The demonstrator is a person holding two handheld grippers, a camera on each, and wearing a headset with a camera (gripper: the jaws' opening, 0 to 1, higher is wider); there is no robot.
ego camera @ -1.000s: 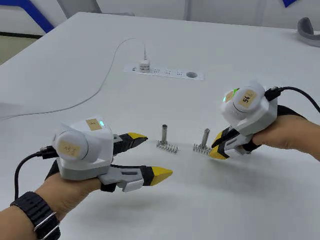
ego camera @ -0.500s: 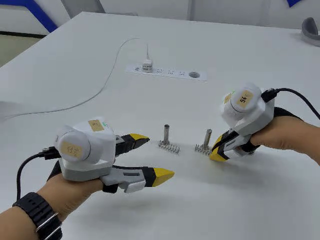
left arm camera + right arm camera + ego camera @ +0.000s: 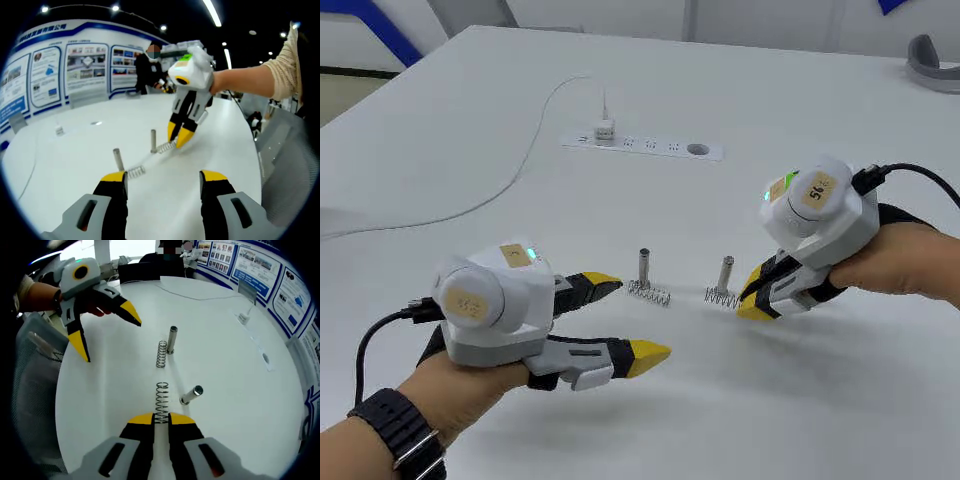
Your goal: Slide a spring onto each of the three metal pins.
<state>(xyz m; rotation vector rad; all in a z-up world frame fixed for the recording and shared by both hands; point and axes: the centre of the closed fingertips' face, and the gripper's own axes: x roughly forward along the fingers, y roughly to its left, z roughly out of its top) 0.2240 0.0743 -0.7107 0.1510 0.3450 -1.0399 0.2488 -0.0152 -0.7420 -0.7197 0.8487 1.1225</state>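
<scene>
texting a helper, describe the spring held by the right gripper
On the white table, in front of the power strip, stand two metal pins, each with a spring beside it. It's the right pin's spring, one end pinched in the right gripper; the other spring lies free.

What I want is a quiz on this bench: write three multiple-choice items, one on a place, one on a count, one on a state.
1. Where does the power strip lie?
A. beyond the metal pins, farther from the person
B. between the two pins
C. on the floor

2. How many metal pins stand upright?
A. one
B. two
C. four

3. How do the left tongs stand?
A. open, with nothing between them
B. shut tight on nothing
C. shut on a pin

Answers:
1 A: in the head view the strip lies past both pins.
2 B: two pins stand on the white table.
3 A: the left gripper view shows a wide gap between the yellow tips, whereas the right tongs are shut on a spring.
</scene>
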